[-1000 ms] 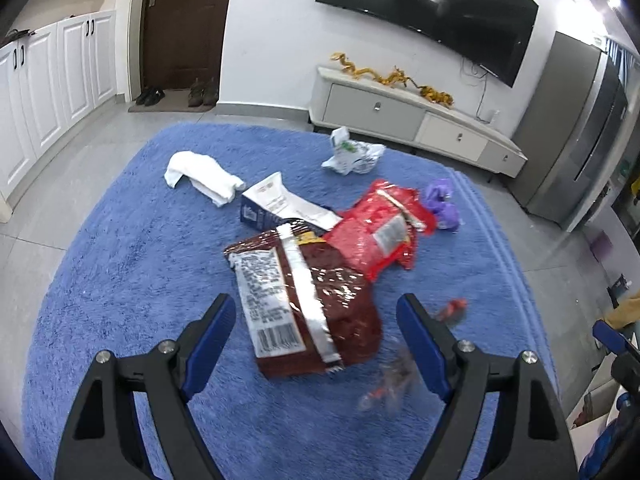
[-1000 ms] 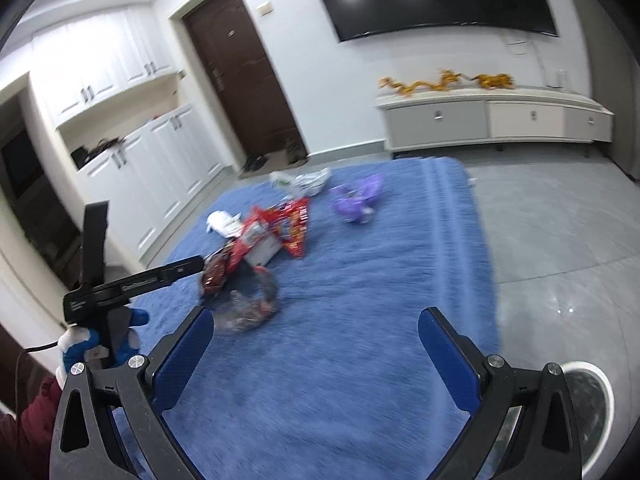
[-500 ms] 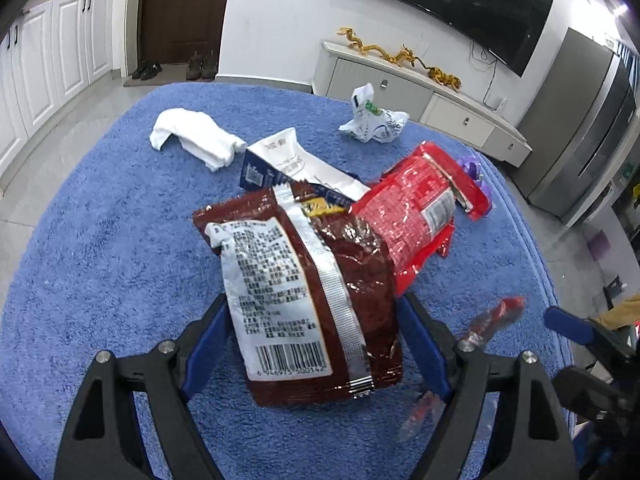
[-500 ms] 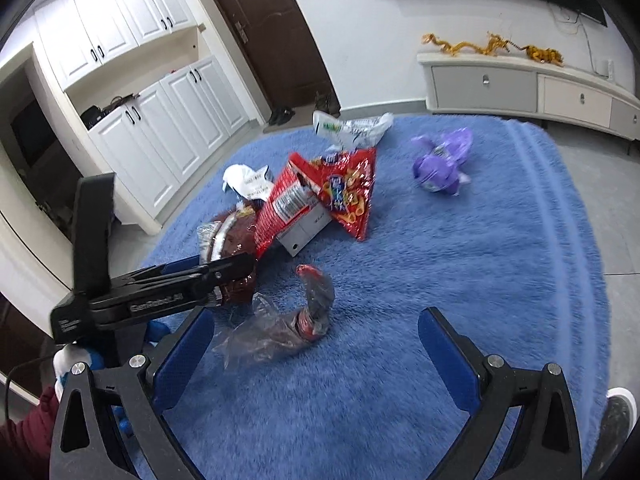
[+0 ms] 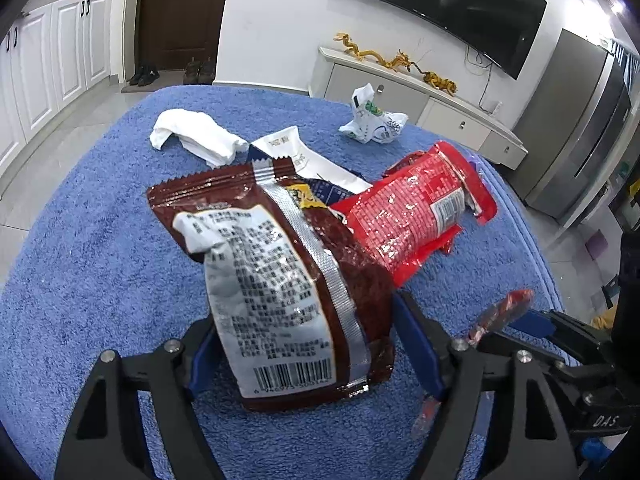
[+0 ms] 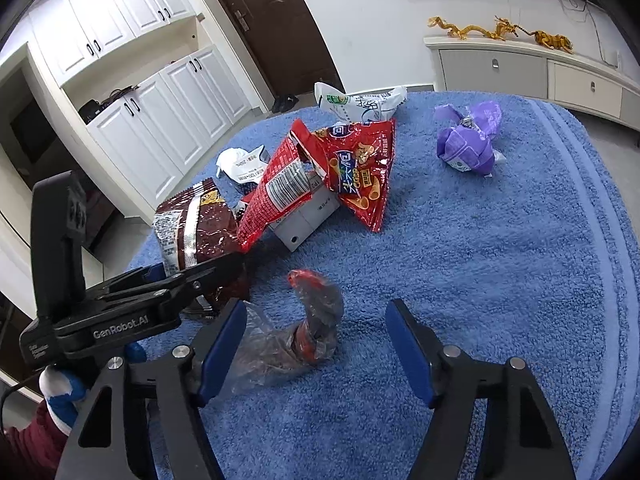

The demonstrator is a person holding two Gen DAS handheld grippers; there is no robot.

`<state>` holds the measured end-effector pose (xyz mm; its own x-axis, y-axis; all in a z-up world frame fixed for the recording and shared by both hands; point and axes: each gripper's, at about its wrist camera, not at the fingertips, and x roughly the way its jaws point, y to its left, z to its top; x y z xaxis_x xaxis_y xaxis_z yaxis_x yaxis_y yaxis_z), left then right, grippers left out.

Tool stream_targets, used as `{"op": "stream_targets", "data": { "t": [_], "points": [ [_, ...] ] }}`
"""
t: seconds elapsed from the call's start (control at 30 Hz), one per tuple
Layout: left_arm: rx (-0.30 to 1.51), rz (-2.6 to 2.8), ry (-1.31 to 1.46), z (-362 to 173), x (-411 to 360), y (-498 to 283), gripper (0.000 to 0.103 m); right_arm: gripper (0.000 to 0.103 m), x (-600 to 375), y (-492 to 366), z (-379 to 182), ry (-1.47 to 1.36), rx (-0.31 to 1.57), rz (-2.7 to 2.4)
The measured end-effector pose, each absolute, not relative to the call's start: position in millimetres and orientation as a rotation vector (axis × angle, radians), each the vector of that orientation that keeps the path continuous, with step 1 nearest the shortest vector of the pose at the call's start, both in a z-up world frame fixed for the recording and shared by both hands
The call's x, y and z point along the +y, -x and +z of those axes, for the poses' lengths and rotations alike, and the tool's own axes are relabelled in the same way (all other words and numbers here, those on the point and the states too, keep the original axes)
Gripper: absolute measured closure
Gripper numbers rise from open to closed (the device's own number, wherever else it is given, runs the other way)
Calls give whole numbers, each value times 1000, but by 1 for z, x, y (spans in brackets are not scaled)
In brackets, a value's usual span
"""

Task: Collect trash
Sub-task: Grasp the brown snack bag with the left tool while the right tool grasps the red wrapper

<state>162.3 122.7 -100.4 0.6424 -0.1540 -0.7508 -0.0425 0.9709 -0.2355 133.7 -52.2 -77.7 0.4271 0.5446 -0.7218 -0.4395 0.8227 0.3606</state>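
Trash lies on a blue rug (image 5: 88, 264). My left gripper (image 5: 304, 344) is open with its fingers on either side of a dark brown snack bag (image 5: 280, 280), also in the right wrist view (image 6: 196, 236). My right gripper (image 6: 316, 344) is open around a clear plastic wrapper with red print (image 6: 296, 340), which shows at the left view's right (image 5: 500, 312). A red chip bag (image 5: 416, 220) lies behind the brown one, over a white and blue carton (image 5: 296, 156). A purple wrapper (image 6: 468, 144) lies further off.
A white crumpled cloth (image 5: 196, 136) and a white printed plastic bag (image 5: 372, 124) lie at the rug's far side. A low white TV cabinet (image 5: 420, 96) stands along the wall. White cupboards (image 6: 152, 120) and a dark door (image 6: 272, 24) stand at the left.
Both grippers have moved forward and down. The left fingers now straddle the brown bag, and the right fingers now straddle the clear wrapper.
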Motion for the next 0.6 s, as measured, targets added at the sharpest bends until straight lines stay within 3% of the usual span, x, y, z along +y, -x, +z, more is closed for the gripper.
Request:
{"op": "stream_targets", "data": {
  "t": [0.43, 0.6],
  "points": [
    [851, -63, 220, -101, 119, -159, 32, 45, -54, -138, -82, -138, 935, 599],
    [855, -70, 229, -102, 121, -159, 33, 54, -57, -139, -84, -152, 927, 590]
  ]
}}
